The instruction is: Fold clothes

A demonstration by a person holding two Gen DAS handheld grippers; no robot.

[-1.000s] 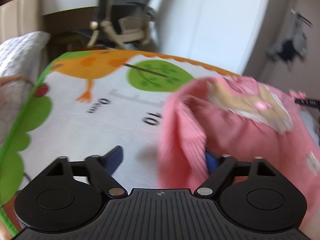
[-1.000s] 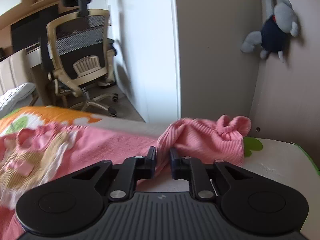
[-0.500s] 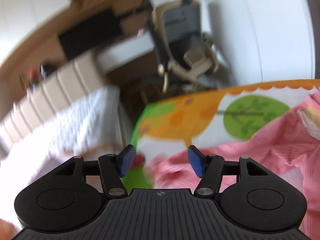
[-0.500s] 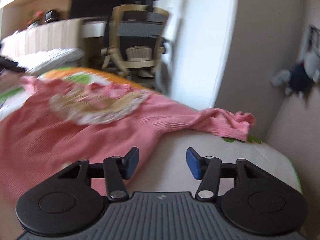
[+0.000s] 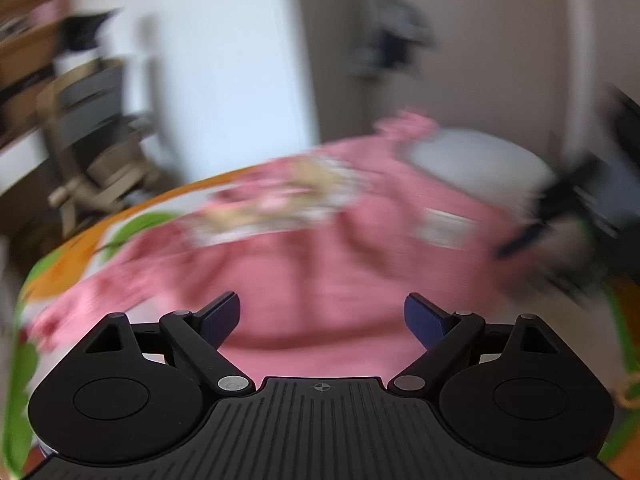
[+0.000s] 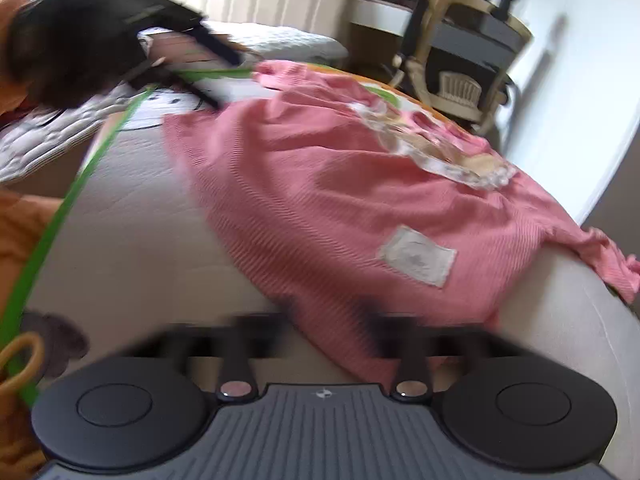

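A pink ribbed garment lies spread on the play mat, a beige applique near its far end and a pale label patch near its hem. My right gripper hovers open over the near hem, its fingers motion-blurred, holding nothing. In the left wrist view the garment is blurred and fills the middle. My left gripper stands open just above its near edge, with nothing between the blue pads. The left gripper's black body shows at the right wrist view's far left.
An office chair stands past the mat's far edge by a white wall. White quilted bedding lies behind the mat. A plush toy hangs on the beige wall. Bare mat shows beyond the garment's sleeve.
The right gripper, shut on the pink sleeve a second ago, has opened and swung round to the hem. The left gripper has let the cloth go and turned toward the garment.
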